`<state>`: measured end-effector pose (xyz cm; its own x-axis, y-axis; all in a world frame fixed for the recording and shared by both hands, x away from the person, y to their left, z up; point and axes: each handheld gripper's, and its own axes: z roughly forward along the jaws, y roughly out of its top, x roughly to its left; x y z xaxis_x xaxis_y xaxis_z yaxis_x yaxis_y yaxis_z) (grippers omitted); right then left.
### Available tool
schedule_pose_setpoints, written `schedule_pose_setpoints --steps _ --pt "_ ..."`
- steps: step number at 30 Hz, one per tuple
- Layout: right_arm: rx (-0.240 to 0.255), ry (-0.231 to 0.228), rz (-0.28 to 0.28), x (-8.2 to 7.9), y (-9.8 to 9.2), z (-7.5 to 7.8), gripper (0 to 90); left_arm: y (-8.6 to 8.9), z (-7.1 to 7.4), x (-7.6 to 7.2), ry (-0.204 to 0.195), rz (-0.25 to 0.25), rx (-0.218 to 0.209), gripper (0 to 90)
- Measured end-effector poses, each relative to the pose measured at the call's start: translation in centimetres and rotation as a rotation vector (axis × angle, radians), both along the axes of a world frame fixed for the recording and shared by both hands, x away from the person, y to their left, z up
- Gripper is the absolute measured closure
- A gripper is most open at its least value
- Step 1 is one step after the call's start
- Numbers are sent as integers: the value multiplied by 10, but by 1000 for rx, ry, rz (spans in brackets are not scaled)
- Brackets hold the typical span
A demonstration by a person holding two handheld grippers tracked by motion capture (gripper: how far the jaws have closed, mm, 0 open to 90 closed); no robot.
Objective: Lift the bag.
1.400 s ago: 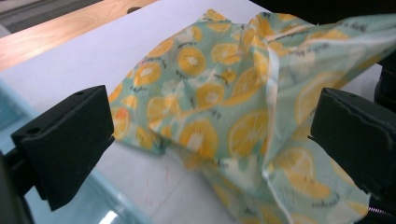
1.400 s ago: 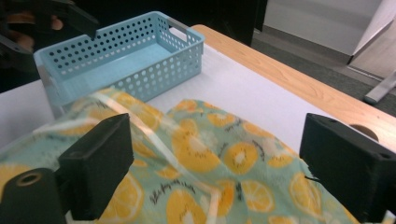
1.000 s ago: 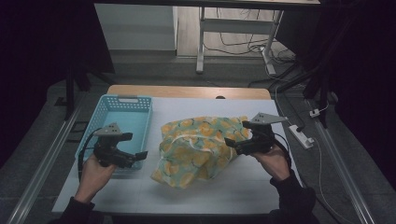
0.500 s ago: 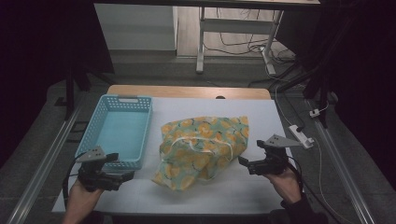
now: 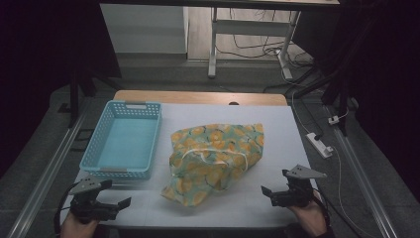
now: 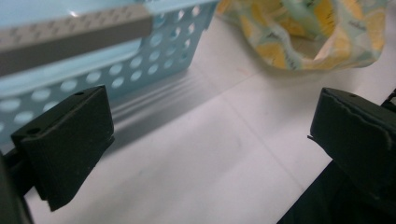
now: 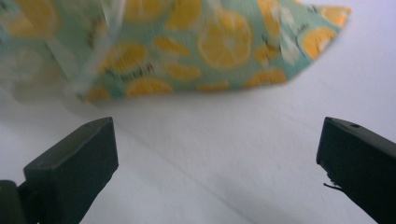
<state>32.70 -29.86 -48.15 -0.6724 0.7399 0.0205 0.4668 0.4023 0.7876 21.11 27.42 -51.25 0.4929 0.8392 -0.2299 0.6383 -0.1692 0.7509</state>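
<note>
Cloth: a green cloth (image 5: pixel 215 158) printed with orange slices lies crumpled in the middle of the table (image 5: pixel 277 124), just right of the blue basket (image 5: pixel 124 141); whether the two touch I cannot tell.

Long axis: the cloth runs on a slant, from its low tip near the table's front edge up toward the back right corner.

Basket: stands open and bare inside at the table's left edge, handle end toward the front.

Left gripper: the left gripper (image 5: pixel 116 206) sits at the front left corner, below the basket; the cloth lies ahead and to its right, well apart.

Right gripper: the right gripper (image 5: pixel 270 193) sits near the front right corner, pointing left; the cloth lies to its left and a little farther back.

Nearer hand: probably the right, as its own view has the cloth's edge (image 7: pixel 196 88) close ahead of the jaws.

Left fingers: spread wide, holding nothing, with bare table between them and the basket wall (image 6: pixel 154 60) just beyond.

Right fingers: spread wide too, empty, hovering over bare table and touching no cloth.

Coming move: likely a reach inward from both sides to take the cloth's edges.
</note>
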Motion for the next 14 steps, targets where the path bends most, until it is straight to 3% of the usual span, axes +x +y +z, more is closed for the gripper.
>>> schedule_pose_setpoints --steps 6,8,14 --pt "3 41 -29 -9 -11 -13 0 6 -9 -5 38 42 59 0" --pt "0 62 -32 -10 -14 -17 0 6 -8 -5 40 40 57 0" --pt "-5 62 -29 -10 -13 -17 0 2 -11 1 85 37 90 0"
